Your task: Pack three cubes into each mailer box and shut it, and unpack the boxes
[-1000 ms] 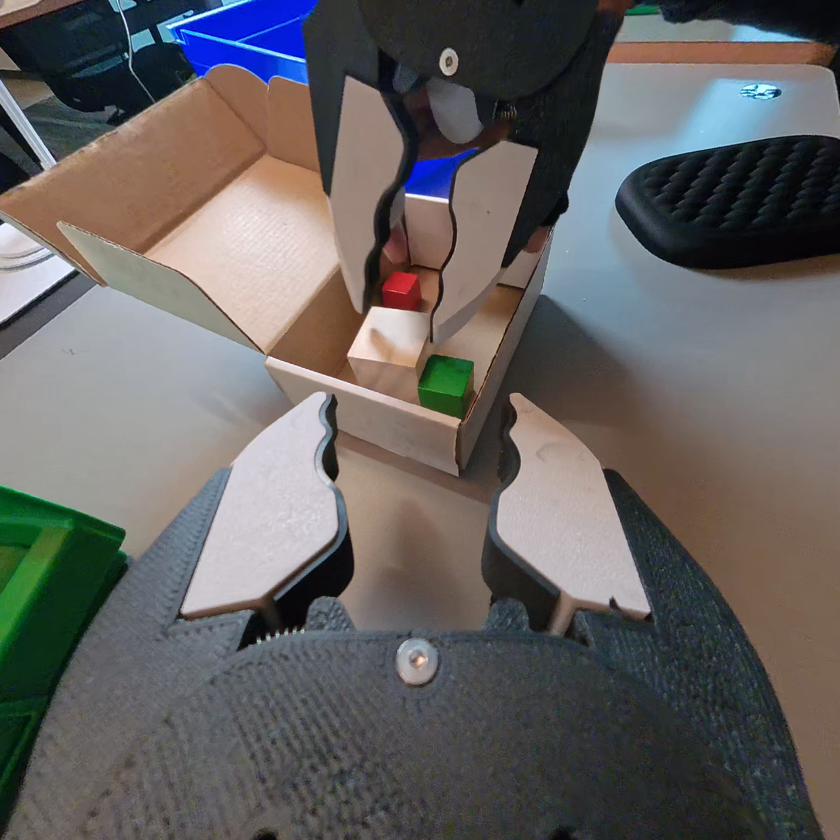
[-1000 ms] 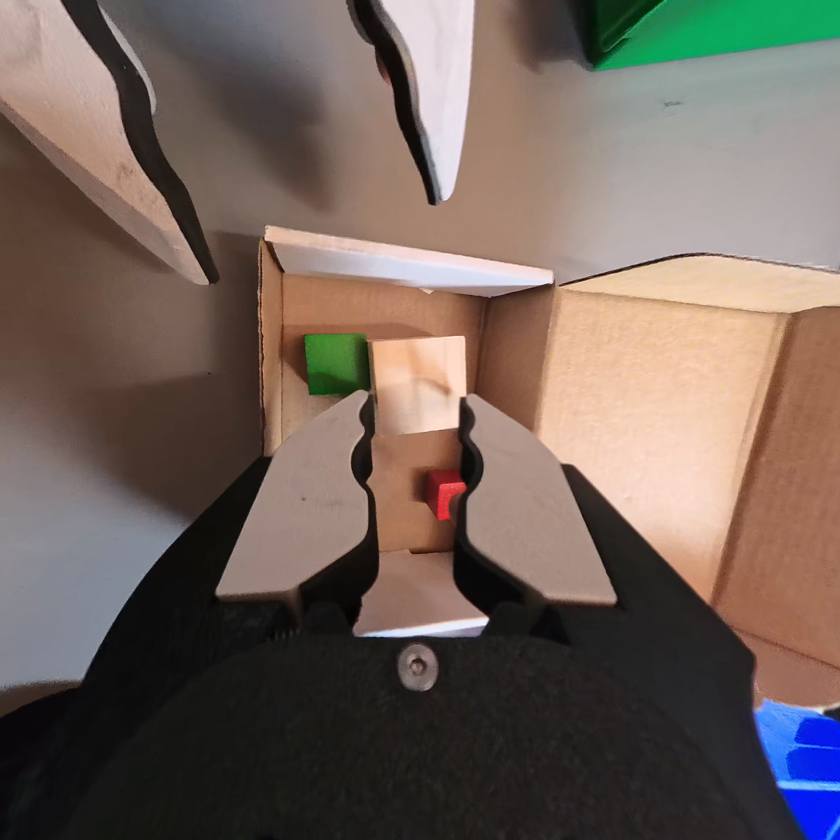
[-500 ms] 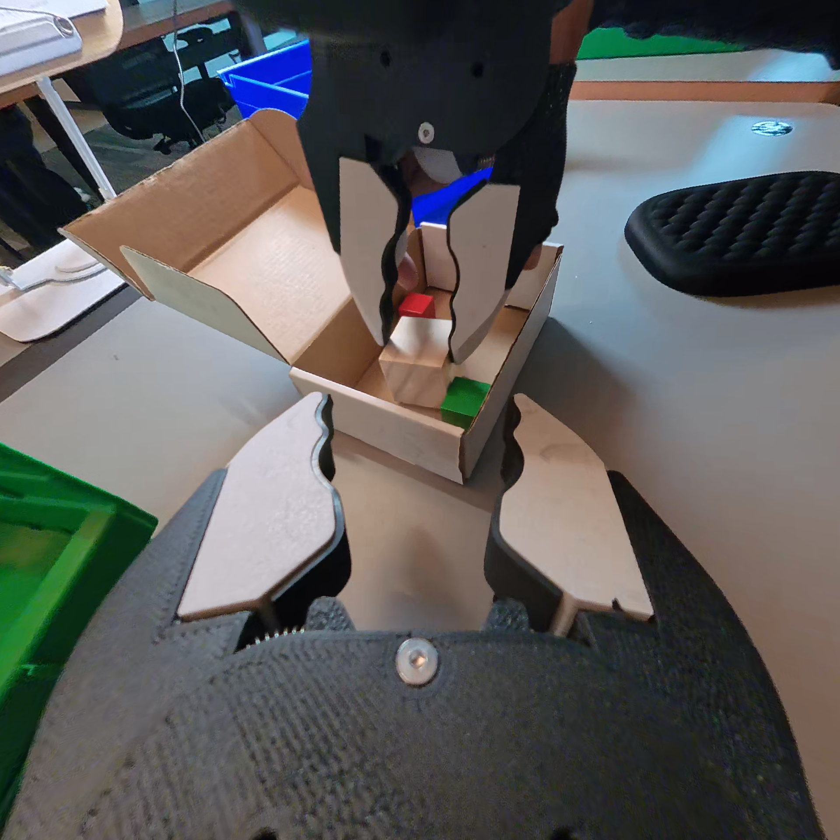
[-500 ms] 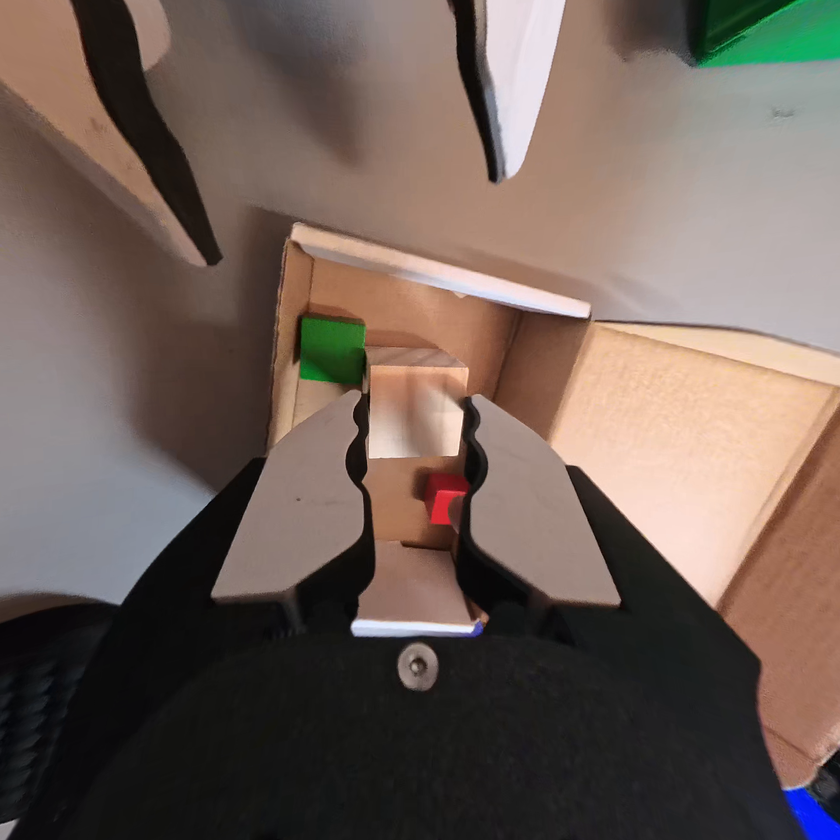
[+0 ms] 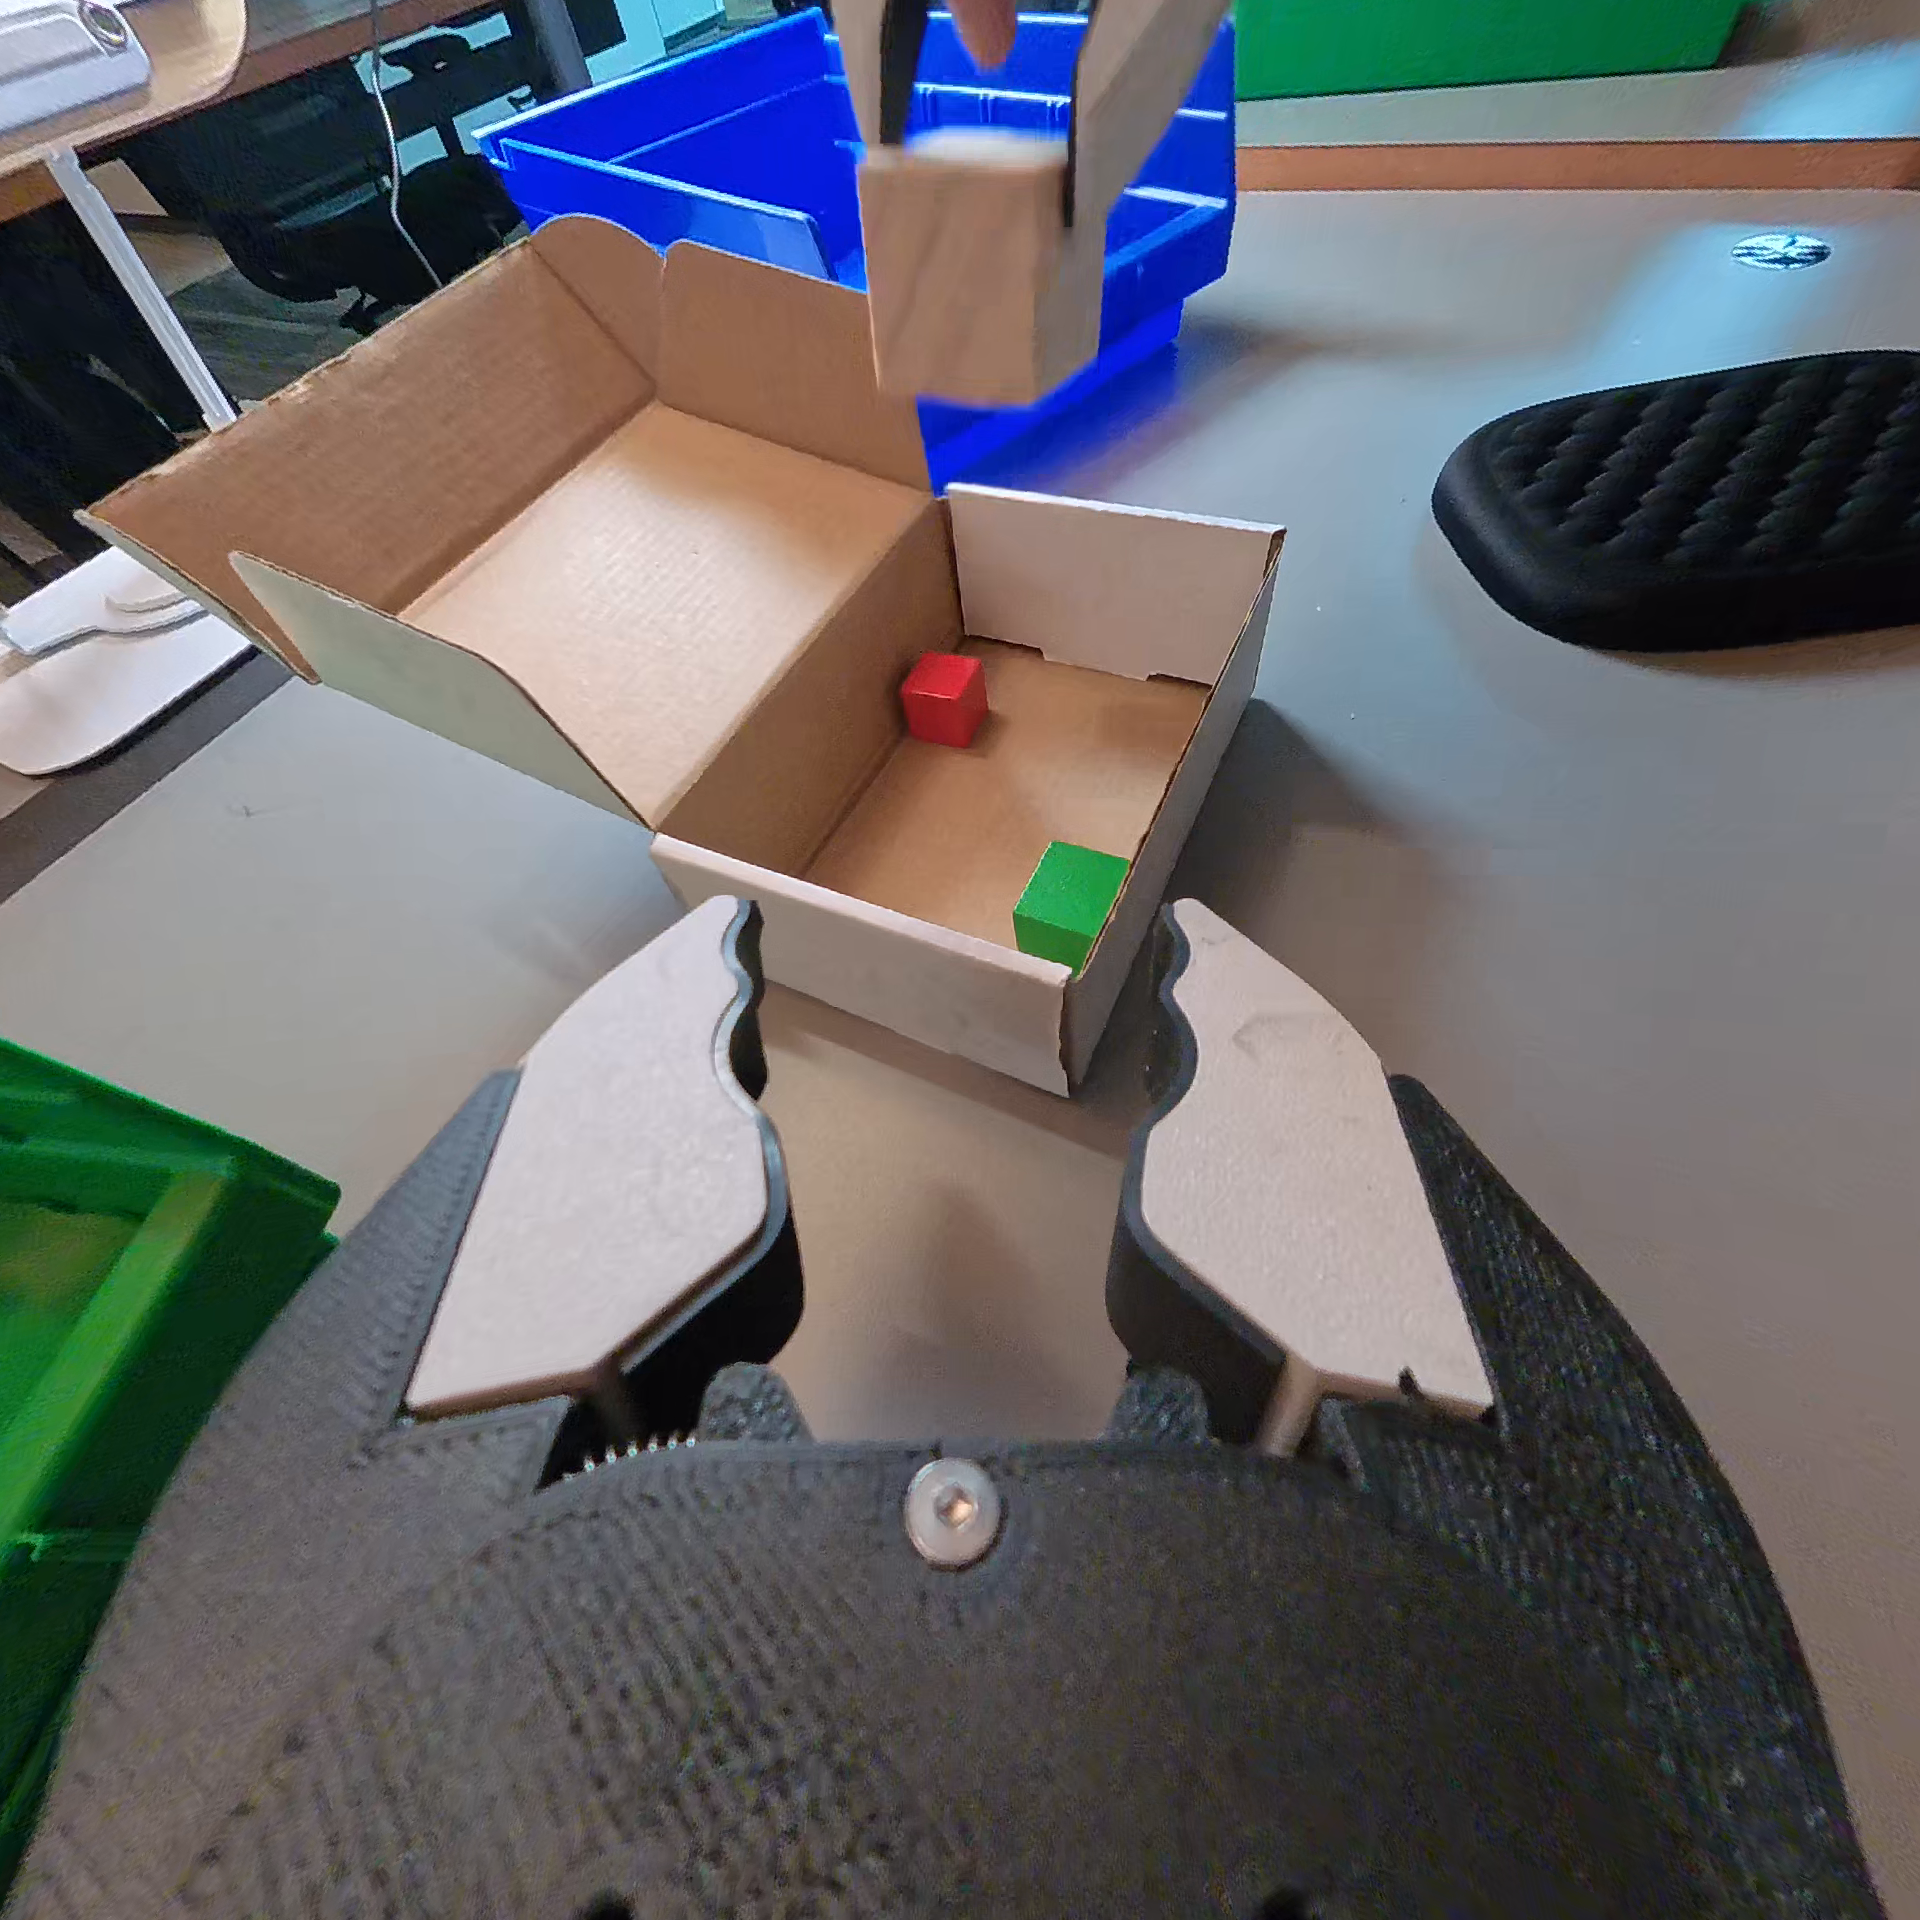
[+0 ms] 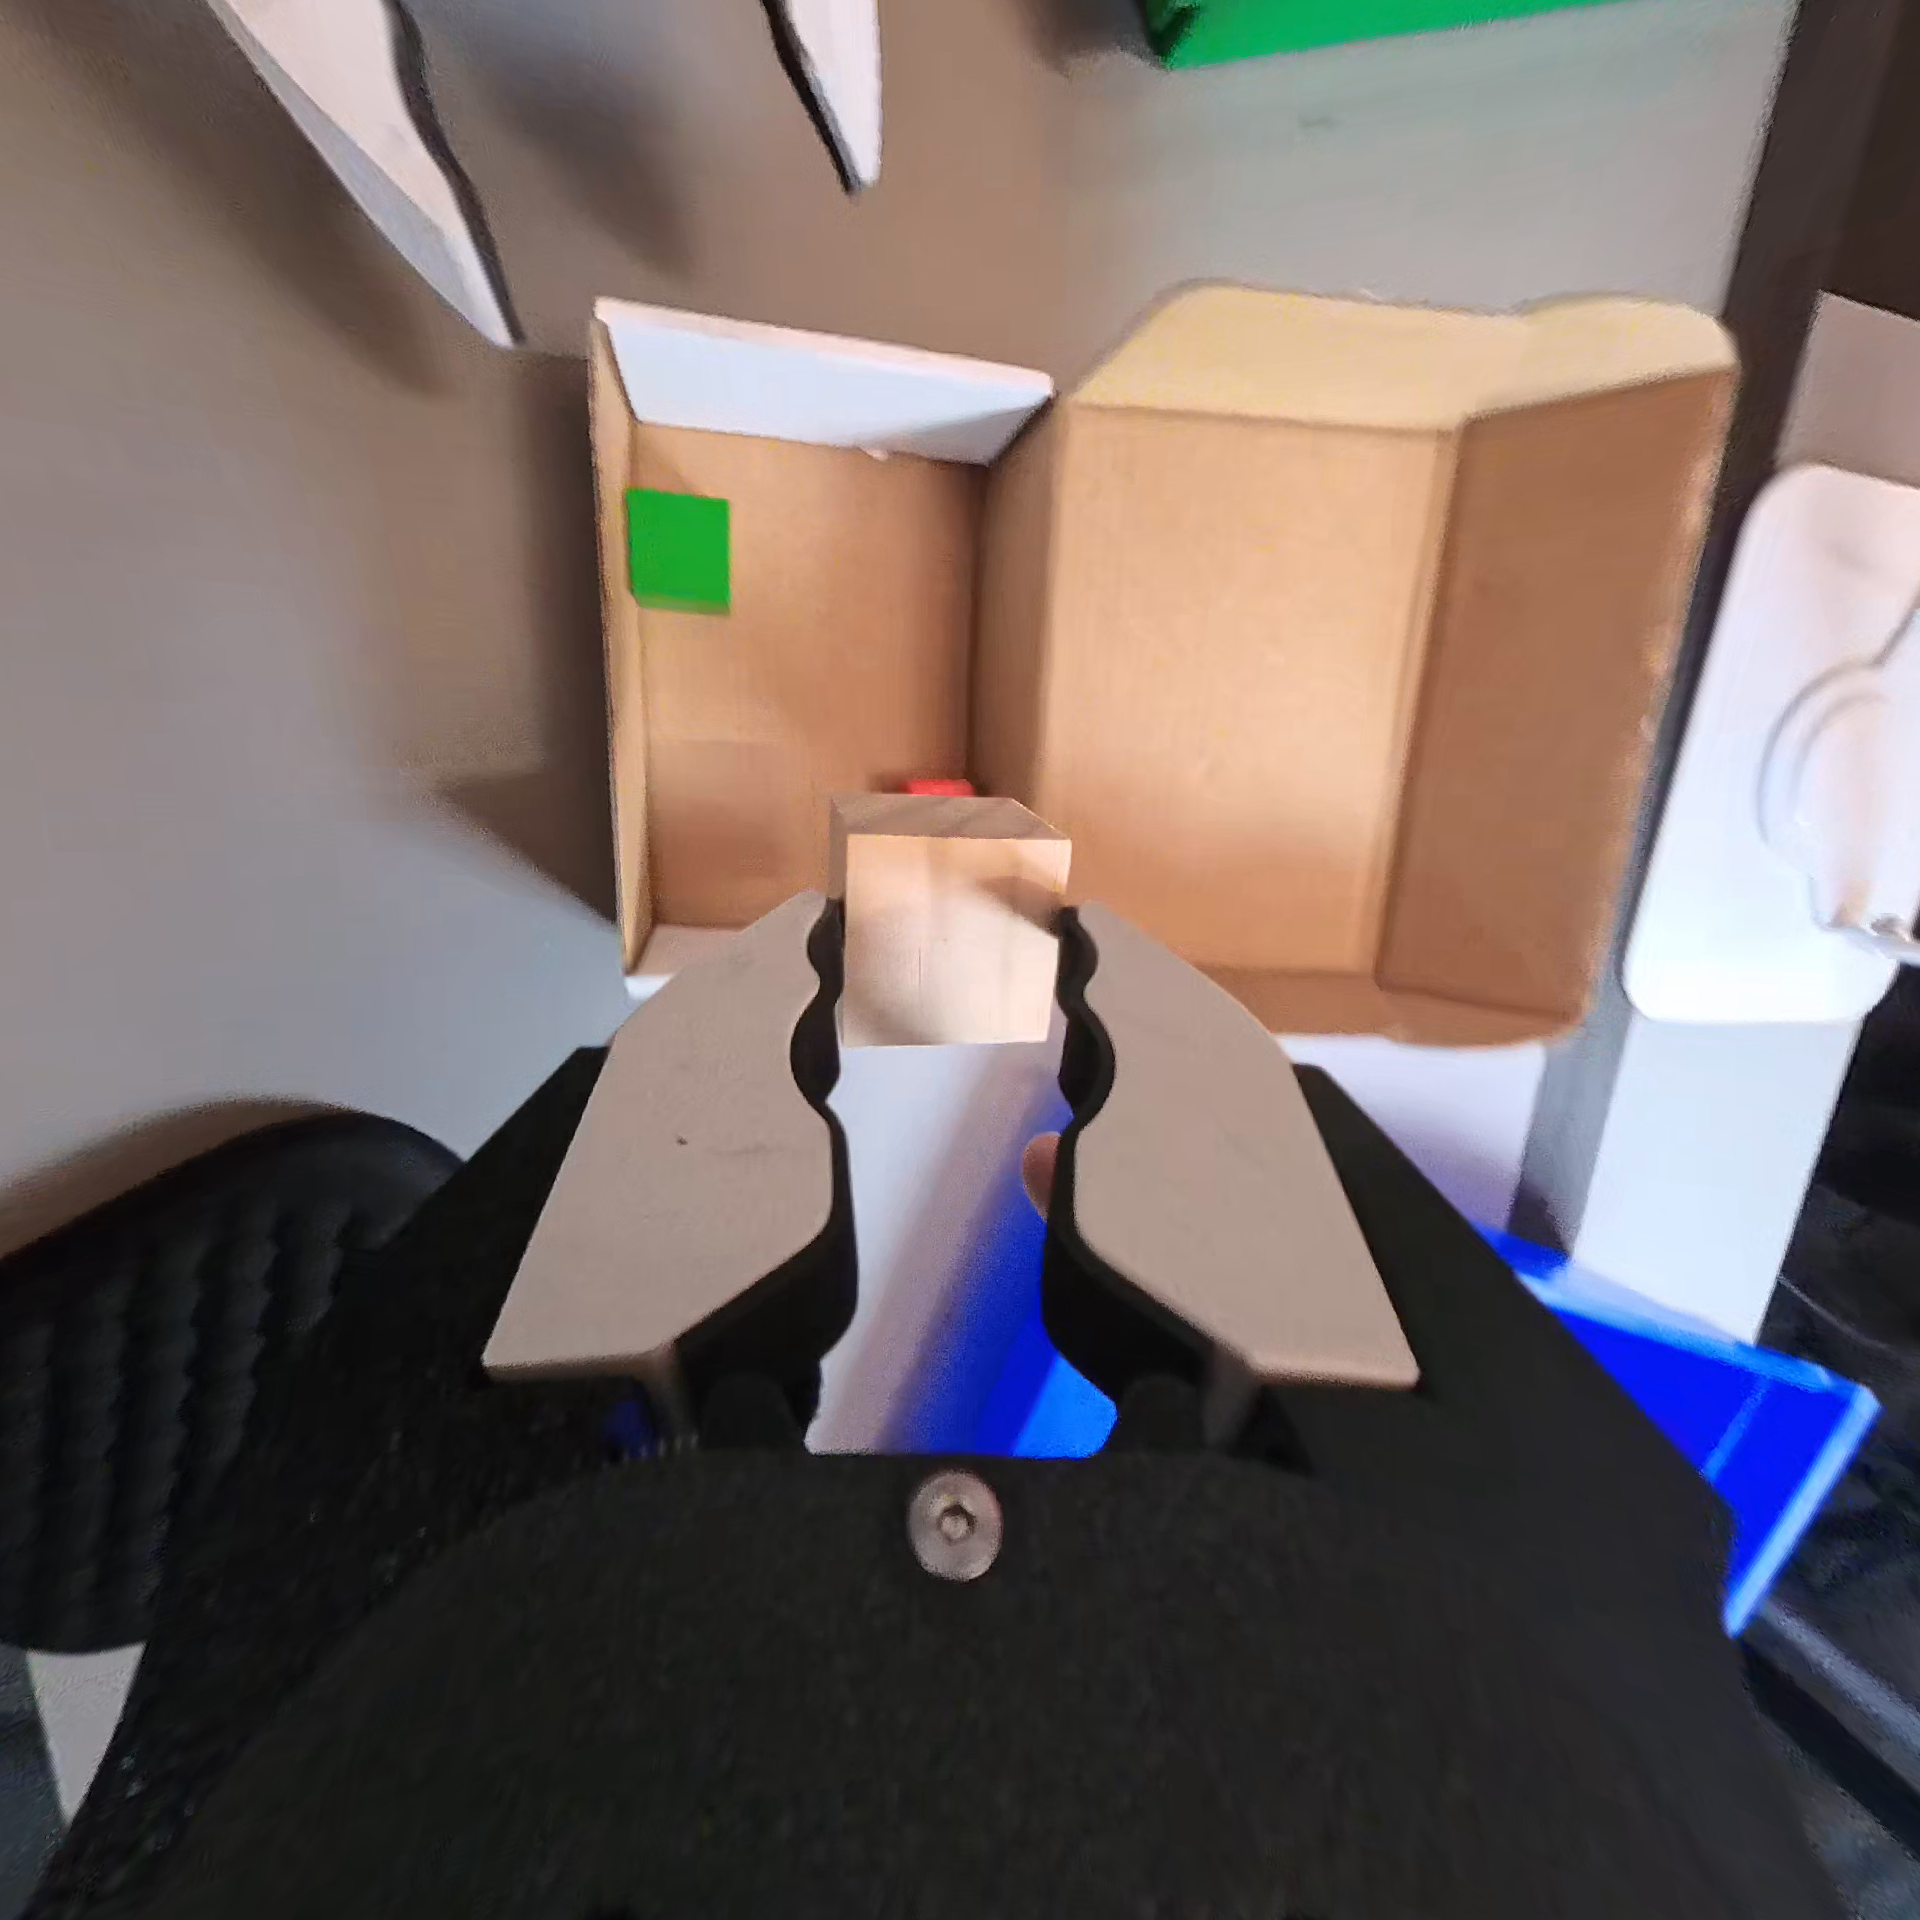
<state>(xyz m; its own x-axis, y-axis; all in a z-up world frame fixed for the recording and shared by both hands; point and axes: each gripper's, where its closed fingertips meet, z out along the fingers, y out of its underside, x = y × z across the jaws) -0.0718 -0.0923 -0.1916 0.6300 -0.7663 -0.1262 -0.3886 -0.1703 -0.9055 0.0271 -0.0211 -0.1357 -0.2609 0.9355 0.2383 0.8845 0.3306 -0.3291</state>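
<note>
Wooden cube [image 6: 948,935] clamped in your right tool [image 6: 945,925], raised above the open mailer box [image 5: 925,971] | red cube [image 5: 942,698] and green cube [image 5: 1070,902] inside, frame centre | your left tool [image 5: 954,966] gapes empty over the counter [image 5: 1558,935]

The wooden cube [image 6: 951,914] hides most of the red cube [image 6: 932,788]; the box lid's [image 6: 1351,665] edges look blurred.

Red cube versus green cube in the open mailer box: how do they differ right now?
The red cube sits by the lid-side wall of the mailer box, toward its far end; the green cube sits in the opposite near corner, close to the left gripper. The red cube looks somewhat smaller than the green cube. In the right wrist view, the held wooden cube mostly hides the red one; the green one shows fully. Both rest loose on the box floor.
</note>
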